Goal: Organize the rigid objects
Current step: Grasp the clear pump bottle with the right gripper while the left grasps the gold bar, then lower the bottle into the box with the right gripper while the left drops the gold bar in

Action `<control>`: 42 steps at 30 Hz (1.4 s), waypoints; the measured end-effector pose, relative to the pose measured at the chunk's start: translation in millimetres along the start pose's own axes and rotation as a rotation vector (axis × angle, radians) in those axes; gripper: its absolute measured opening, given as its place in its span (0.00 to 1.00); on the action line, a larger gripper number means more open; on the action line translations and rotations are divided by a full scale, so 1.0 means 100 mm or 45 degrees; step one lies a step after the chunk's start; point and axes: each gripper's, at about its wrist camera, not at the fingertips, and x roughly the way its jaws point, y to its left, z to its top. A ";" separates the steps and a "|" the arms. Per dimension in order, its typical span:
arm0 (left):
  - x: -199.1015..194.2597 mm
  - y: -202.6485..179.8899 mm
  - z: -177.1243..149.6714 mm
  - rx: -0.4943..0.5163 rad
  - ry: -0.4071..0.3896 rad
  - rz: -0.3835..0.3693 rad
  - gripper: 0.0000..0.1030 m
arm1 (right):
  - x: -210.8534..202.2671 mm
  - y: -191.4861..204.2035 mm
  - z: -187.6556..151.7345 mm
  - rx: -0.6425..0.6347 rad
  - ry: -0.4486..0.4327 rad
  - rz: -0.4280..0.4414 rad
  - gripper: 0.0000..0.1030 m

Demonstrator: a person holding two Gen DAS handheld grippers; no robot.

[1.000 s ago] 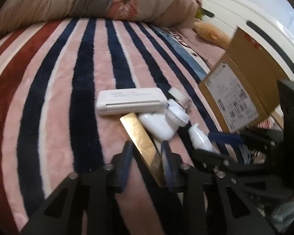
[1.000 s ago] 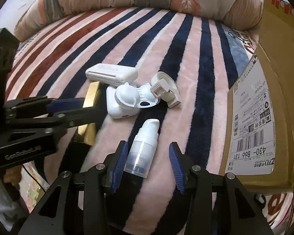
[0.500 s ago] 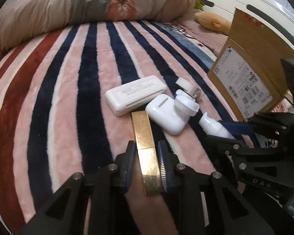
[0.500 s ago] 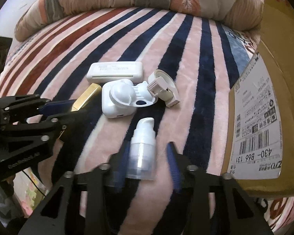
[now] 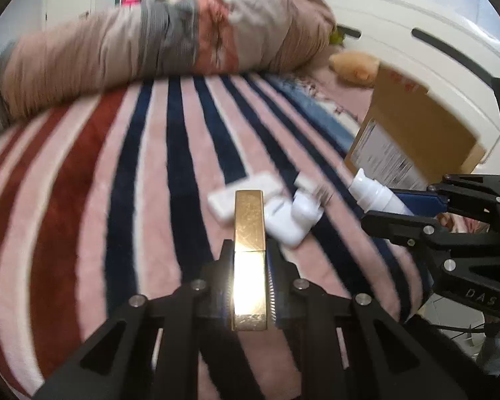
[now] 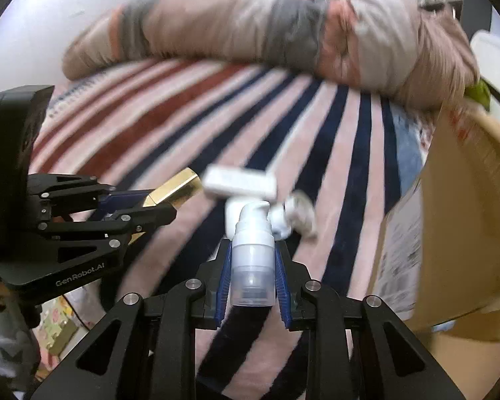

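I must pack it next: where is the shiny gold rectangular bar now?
The gold bar is clamped in the left gripper, above the striped blanket, near the white case.

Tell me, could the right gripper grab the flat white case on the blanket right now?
Probably not yet. The right gripper is already shut on the pump bottle, so its fingers are full. The white case lies ahead in plain view with nothing on top, so after dropping the bottle it likely could.

Two tongs: the left tongs (image 5: 250, 286) and the right tongs (image 6: 252, 266). One gold bar (image 5: 249, 220), one pump bottle (image 6: 252, 250), one flat white case (image 6: 240, 183), one white earbud case (image 5: 288, 223). At right one cardboard box (image 6: 463, 220); far off, one rolled quilt (image 6: 266, 33).
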 end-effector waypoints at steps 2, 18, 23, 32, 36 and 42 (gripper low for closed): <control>-0.19 -0.07 0.11 0.021 -0.048 -0.006 0.15 | -0.23 -0.01 0.06 -0.007 -0.074 0.010 0.19; -0.44 -1.85 1.11 0.330 -0.176 -0.291 0.15 | -1.22 -1.42 -0.32 0.275 -0.298 -0.216 0.19; -0.02 -2.21 1.20 0.369 -0.041 -0.275 0.15 | -1.02 -1.75 -0.47 0.324 -0.225 -0.236 0.20; 0.34 -2.29 1.14 0.371 0.066 -0.229 0.15 | -0.86 -2.01 -0.67 0.379 -0.213 -0.203 0.22; 0.36 -2.33 1.15 0.385 0.057 -0.205 0.15 | -0.87 -1.99 -0.70 0.370 -0.218 -0.202 0.24; 0.34 -2.30 1.16 0.360 0.051 -0.209 0.16 | -0.89 -1.97 -0.71 0.380 -0.224 -0.193 0.26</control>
